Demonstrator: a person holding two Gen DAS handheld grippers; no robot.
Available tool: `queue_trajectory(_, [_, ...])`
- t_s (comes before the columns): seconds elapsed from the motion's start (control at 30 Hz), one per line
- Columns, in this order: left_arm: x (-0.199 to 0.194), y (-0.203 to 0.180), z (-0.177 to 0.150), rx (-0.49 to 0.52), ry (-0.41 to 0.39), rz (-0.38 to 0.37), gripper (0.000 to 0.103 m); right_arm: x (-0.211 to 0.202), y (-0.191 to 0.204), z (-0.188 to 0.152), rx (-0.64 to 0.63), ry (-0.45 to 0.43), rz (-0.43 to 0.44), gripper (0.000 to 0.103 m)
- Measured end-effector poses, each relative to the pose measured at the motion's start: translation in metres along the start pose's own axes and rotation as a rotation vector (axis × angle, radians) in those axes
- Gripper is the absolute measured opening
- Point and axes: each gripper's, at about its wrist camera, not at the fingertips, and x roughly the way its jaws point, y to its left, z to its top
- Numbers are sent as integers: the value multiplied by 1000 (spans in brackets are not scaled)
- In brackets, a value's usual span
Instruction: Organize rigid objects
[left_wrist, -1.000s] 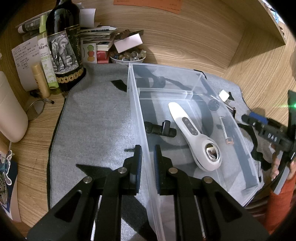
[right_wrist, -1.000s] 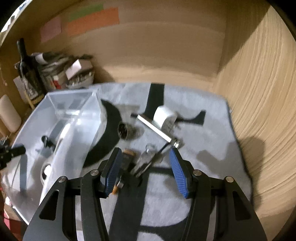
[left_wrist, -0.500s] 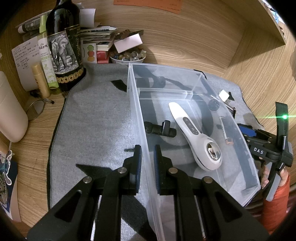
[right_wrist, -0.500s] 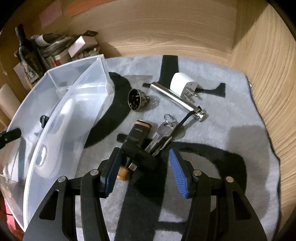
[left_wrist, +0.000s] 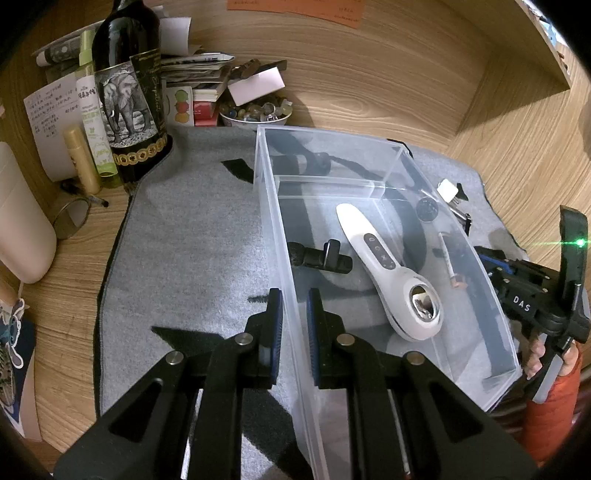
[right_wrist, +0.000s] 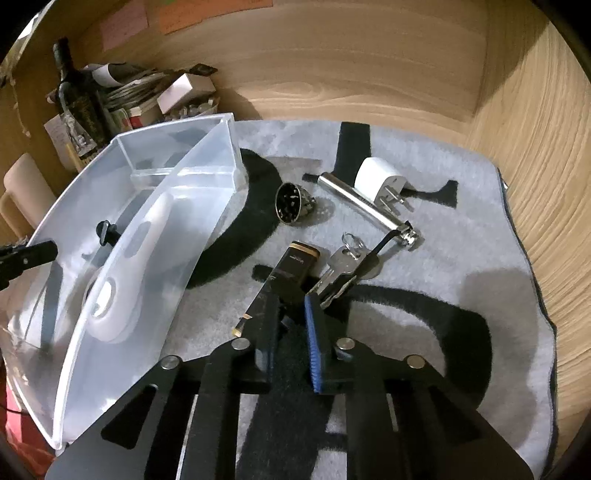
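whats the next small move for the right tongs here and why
Probably lift straight up a little. The right tongs look closed on the black gold-capped device, which still lies on the grey mat against the keys. A short rise would free it from them before carrying it left to the clear bin, whose wall the left tongs are pinching.

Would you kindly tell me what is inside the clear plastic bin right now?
The clear plastic bin holds a white handheld device and a small black clip-on gadget, both in its large compartment. The gripper fingers cover the near corner.
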Motion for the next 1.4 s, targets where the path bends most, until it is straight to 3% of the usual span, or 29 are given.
queue_trajectory(0.23, [0,0,0,0,0,0,12,-7,-5,5,9,-17,-22,11])
queue_trajectory(0.27, [0,0,0,1,0,1,12,-7,-6,5,22,-9,-18,16])
queue_trajectory(0.4, [0,0,0,1,0,1,12,-5,-8,5,65,-6,-7,60])
queue_trajectory(0.43, [0,0,0,0,0,0,12,-5,-8,4,66,-16,-16,60])
queue_trajectory(0.73, [0,0,0,-1,0,1,12,18,-13,2,104,42,6,58])
queue_trajectory(0.8, [0,0,0,0,0,1,12,17,-15,1,116,37,40,40])
queue_trajectory(0.87, [0,0,-1,0,0,1,12,16,-14,2,111,39,71,29])
queue_trajectory(1.0, [0,0,0,-1,-1,1,12,12,-5,2,72,31,69,18])
queue_trajectory(1.4, [0,0,-1,0,-1,1,12,-9,1,1,28,-23,22,14])
